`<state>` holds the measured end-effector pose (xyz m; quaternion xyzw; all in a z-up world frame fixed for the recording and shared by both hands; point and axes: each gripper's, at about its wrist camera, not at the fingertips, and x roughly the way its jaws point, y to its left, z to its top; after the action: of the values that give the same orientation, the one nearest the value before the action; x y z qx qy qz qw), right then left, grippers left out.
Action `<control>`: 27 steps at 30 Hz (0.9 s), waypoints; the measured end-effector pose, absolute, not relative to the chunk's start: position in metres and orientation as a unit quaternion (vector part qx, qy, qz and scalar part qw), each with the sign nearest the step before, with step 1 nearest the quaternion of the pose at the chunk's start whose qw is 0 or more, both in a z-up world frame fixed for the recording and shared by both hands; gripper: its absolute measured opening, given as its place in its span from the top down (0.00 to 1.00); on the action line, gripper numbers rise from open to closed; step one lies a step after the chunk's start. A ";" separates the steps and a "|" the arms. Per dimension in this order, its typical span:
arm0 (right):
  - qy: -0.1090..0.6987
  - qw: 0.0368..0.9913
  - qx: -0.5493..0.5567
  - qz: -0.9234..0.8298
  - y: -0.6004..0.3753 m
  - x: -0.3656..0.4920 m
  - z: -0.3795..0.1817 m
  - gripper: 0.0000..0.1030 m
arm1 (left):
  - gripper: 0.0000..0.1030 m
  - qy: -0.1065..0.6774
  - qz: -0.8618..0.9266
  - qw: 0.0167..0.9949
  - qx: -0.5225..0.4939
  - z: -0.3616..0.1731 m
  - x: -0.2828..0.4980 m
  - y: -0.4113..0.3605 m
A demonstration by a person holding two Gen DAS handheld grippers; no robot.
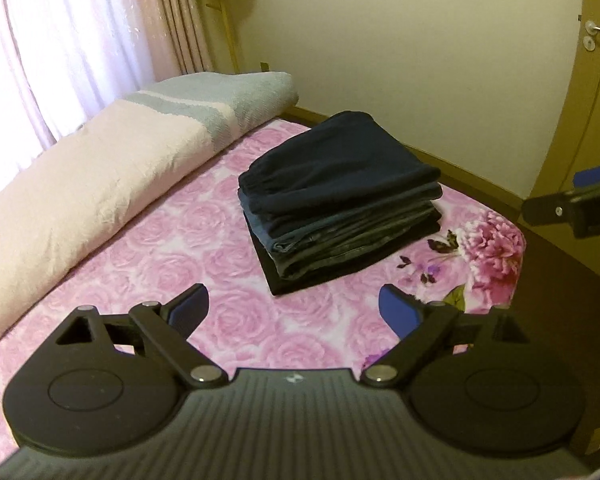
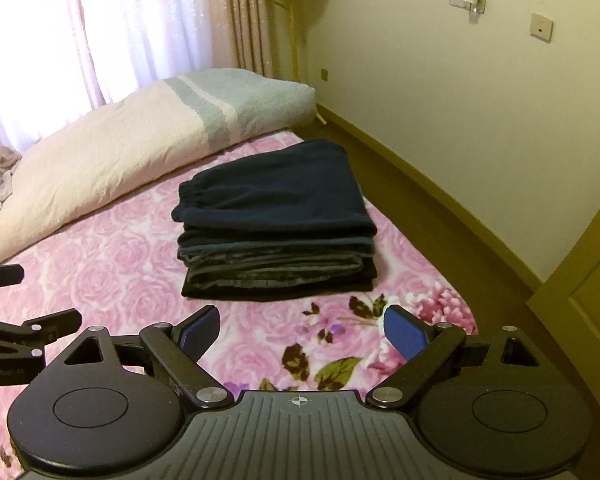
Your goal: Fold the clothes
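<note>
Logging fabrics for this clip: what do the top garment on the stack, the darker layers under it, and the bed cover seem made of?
Top garment: matte navy knit, probably fleece or cotton jersey; soft nap, gathered elastic waistband.
Layers beneath: some look like slightly shiny grey synthetic, judging by sheen along the folded edges; uncertain.
Bed cover: plush, fuzzy pink rose-print fabric, likely polyester fleece.

Folded clothes stack [image 1: 338, 204] on bed [image 1: 148, 248], rolled duvet [image 1: 100, 168] left
</note>
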<state>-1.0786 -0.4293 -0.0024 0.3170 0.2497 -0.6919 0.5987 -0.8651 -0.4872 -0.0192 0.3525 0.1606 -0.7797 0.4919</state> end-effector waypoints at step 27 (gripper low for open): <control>0.300 0.652 0.320 -0.618 -0.468 -1.155 -0.014 0.11 | 0.12 0.246 -0.694 0.576 0.356 -0.022 -0.945 -0.506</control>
<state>-1.1549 -0.4678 -0.0136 0.3204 0.3003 -0.6184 0.6517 -0.9450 -0.5055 -0.0220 0.3556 0.2460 -0.6937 0.5760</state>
